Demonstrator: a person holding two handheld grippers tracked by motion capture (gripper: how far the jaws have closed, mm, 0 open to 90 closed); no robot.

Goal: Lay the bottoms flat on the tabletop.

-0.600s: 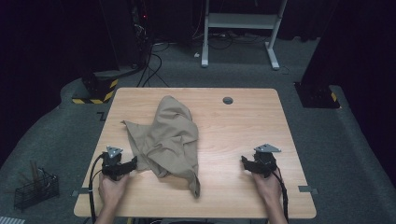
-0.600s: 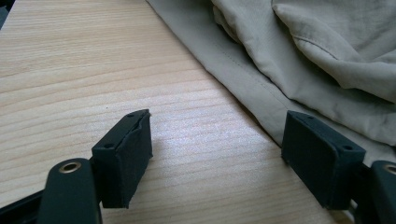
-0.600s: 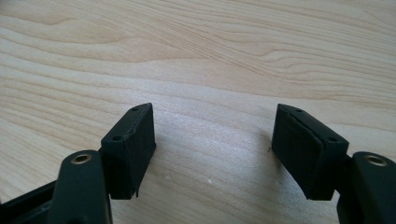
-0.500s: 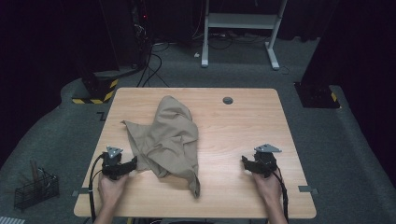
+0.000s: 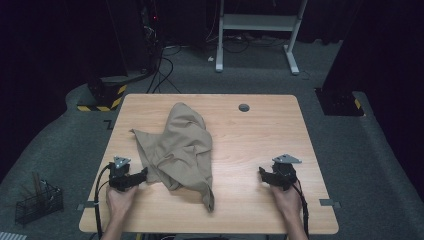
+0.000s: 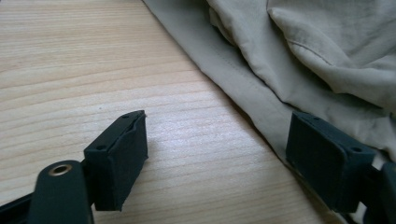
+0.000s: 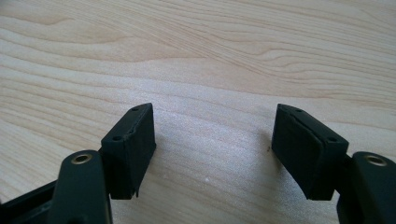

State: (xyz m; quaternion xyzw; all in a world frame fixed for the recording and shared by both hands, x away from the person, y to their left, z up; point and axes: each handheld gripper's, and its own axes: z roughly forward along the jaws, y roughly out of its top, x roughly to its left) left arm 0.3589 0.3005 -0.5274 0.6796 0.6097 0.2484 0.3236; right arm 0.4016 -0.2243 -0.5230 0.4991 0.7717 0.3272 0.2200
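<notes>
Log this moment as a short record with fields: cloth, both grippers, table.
cloth: beige garment, crumpled in a heap on the table's left half
left gripper: open, at the garment's near left edge; one jaw over the hem, nothing clamped
right gripper: open, over bare wood, apart from the garment
table: light wooden top, with a small dark round hole near the far edge

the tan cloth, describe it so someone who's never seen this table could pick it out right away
Start at the wooden table and look at its left half. There lies the tan cloth, a crumpled garment-like heap with a stitched hem, its near-left edge right by the open left gripper. It is the only soft thing on the table; the other item there is a small dark round grommet near the far edge.
</notes>
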